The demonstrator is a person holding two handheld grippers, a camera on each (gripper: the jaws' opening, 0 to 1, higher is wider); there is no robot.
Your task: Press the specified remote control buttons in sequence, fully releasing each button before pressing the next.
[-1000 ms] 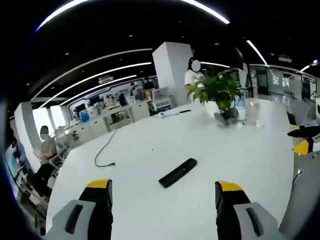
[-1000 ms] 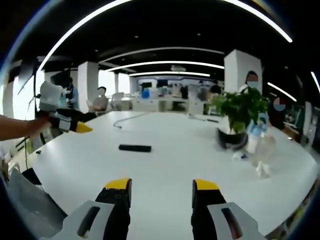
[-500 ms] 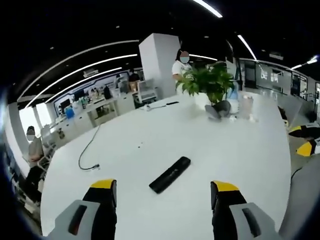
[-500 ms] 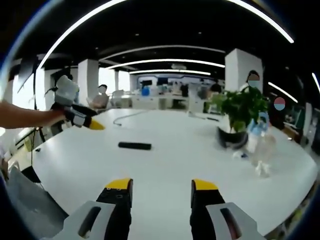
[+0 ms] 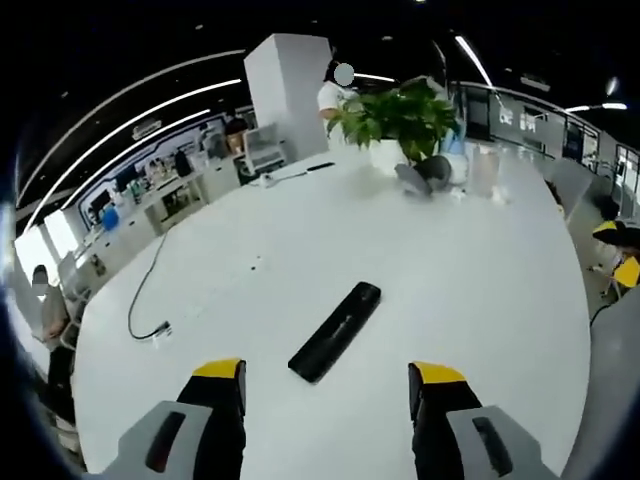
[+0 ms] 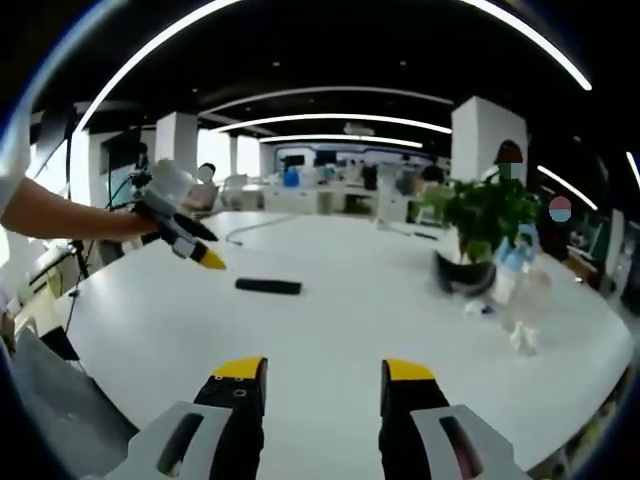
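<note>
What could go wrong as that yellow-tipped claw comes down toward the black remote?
The remote lies loose on the smooth white table, so an off-centre press might make it slide or spin. The left gripper stands open with its jaws wide apart, so one blunt tip could hit several buttons at once.

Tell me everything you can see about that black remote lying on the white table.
The remote is a long, slim black bar, apparently plastic, lying flat on the white table; its buttons are too small to make out. In the left gripper view it runs diagonally, just ahead of the left tool, whose jaws stand open and clear of it. In the right gripper view that tool's yellow tips hover just beside the remote's end. Nothing touches it but the tabletop.
</note>
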